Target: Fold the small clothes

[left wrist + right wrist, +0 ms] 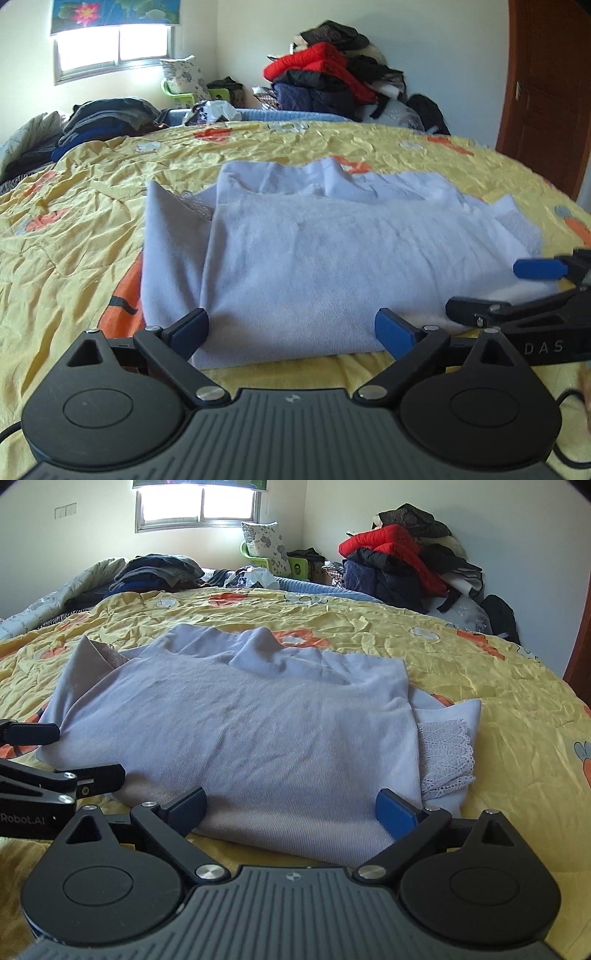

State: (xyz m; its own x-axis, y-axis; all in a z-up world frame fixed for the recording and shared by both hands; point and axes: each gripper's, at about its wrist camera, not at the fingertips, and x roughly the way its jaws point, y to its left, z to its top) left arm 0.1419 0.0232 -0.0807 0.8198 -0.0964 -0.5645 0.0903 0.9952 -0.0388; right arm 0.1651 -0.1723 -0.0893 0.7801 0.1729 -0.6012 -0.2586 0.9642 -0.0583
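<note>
The top [314, 266] lay on the bed [74, 229], long axis nine to three, at twelve o'clock from both grippers, left [291, 328] and right [291, 806], each spread wide, empty, equally near.

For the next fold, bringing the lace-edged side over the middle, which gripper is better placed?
Probably the right gripper. Its open jaws sit at the near edge of the lilac garment, and the lace trim lies just beside its right finger. The left gripper is at the opposite side.
</note>
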